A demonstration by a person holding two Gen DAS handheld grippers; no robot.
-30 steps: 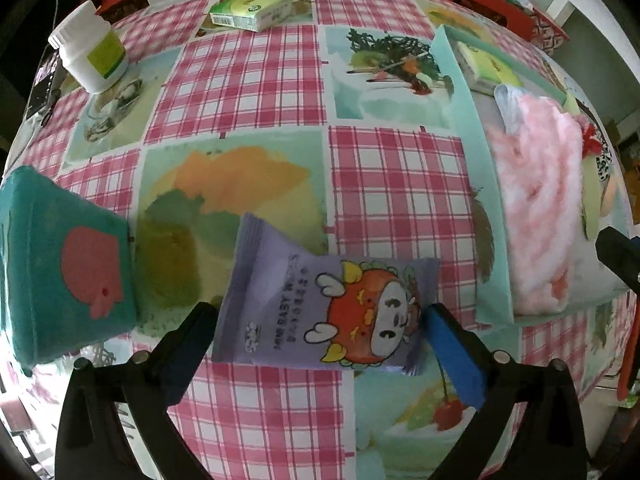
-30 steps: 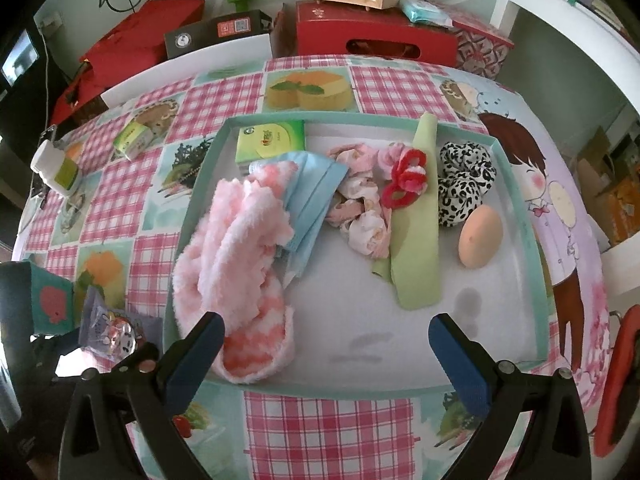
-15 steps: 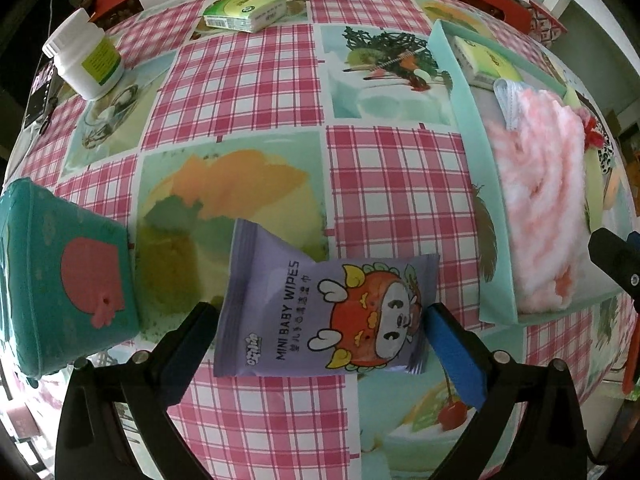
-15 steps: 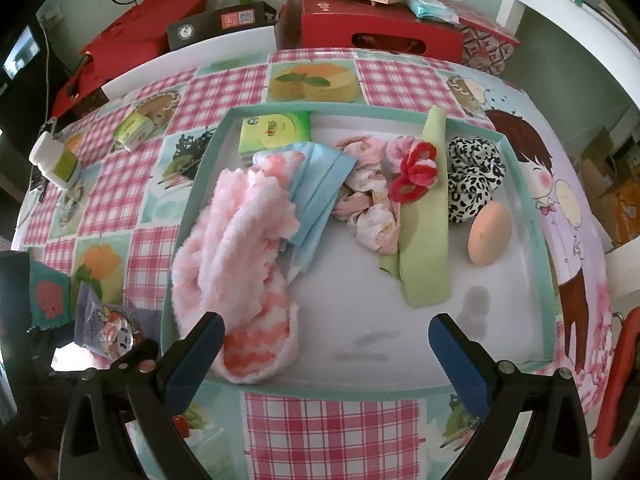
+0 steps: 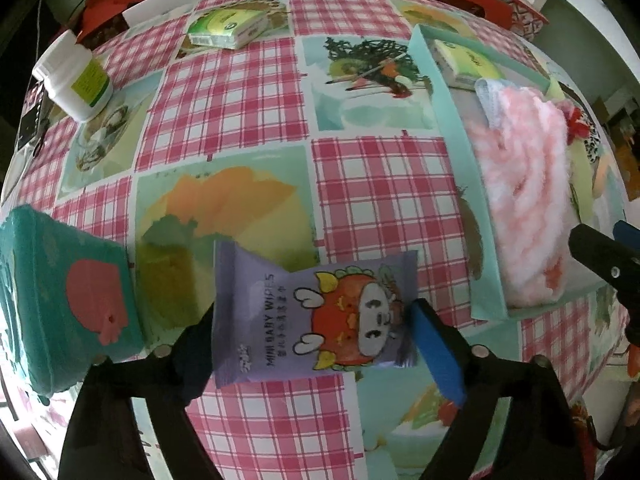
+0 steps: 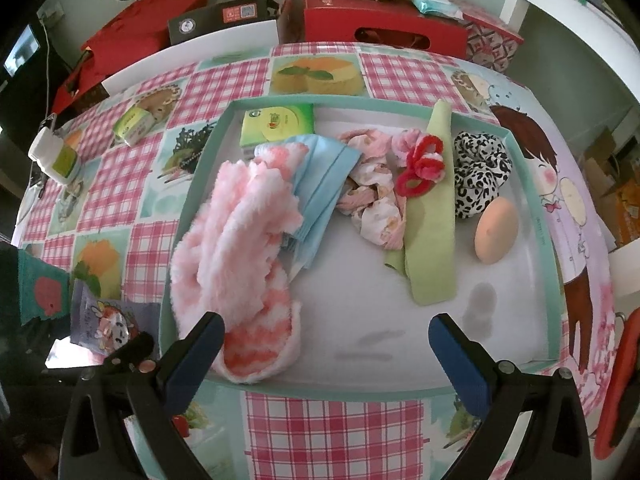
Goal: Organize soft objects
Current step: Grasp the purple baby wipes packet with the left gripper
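Note:
A purple pack of baby wipes (image 5: 320, 312) sits between the fingers of my left gripper (image 5: 312, 328), which is shut on it, lifted off the checked tablecloth. It also shows in the right wrist view (image 6: 106, 316). My right gripper (image 6: 326, 354) is open and empty above the near edge of the teal tray (image 6: 400, 388). The tray holds a fluffy pink cloth (image 6: 236, 248), a blue face mask (image 6: 324, 176), a green tissue pack (image 6: 278, 124), pink socks (image 6: 372, 200), a red scrunchie (image 6: 422, 164), a green strip (image 6: 432, 220), a leopard scrunchie (image 6: 480, 172) and a peach sponge (image 6: 496, 232).
A teal cloth with a red patch (image 5: 60, 300) lies left of the wipes. A white bottle (image 5: 74, 76) and a green tissue pack (image 5: 228, 28) stand at the table's far left. Red boxes (image 6: 380, 28) line the back. The tray's left wall (image 5: 464, 184) is right of the wipes.
My left gripper's fingers have closed onto the wipes pack, which has tilted and risen off the cloth. My right gripper has barely moved.

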